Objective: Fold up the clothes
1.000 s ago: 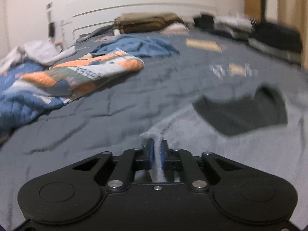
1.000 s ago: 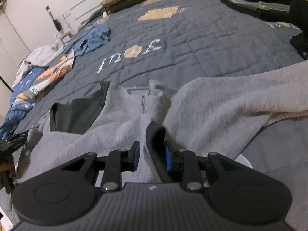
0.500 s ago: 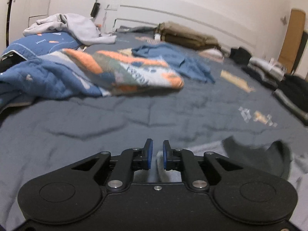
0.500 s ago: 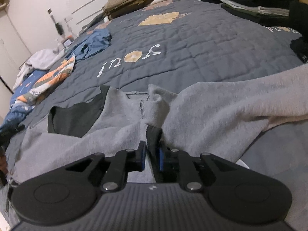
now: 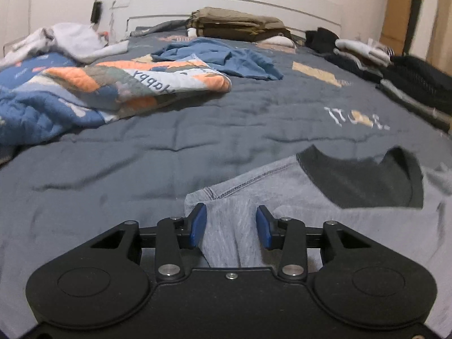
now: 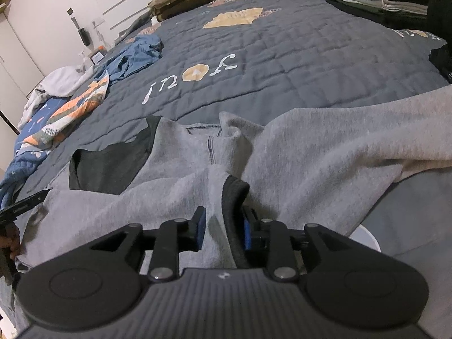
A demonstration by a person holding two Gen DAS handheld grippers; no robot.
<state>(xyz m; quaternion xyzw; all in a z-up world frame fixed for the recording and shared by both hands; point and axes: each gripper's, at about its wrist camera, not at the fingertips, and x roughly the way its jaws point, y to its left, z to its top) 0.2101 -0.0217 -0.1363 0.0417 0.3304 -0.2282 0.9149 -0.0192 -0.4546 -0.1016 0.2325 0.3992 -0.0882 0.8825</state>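
A grey sweatshirt (image 6: pixel 310 152) with a dark panel (image 6: pixel 110 166) lies spread across the grey bedspread (image 6: pixel 282 56). In the left wrist view its hem edge (image 5: pixel 226 217) runs between the blue pads of my left gripper (image 5: pixel 231 226). That gripper is open and the pads stand clear of the cloth. My right gripper (image 6: pixel 223 228) is open too. A fold of grey fabric with a dark cuff (image 6: pixel 234 197) rests loosely between its fingers, leaning on the right pad. The sweatshirt's dark panel (image 5: pixel 367 180) lies ahead and to the right of the left gripper.
A patterned orange and blue quilt (image 5: pixel 127 84) and a crumpled blue garment (image 5: pixel 220 59) lie at the far left. Khaki folded items (image 5: pixel 237 25) sit by the headboard. Stacks of dark and light folded clothes (image 5: pixel 409 84) line the right edge. White clothing (image 5: pixel 73 39) is heaped at the far left.
Both grippers have opened and let go of the grey cloth they pinched. The left one swung left, then back, and now sits low at the sweatshirt's hem.
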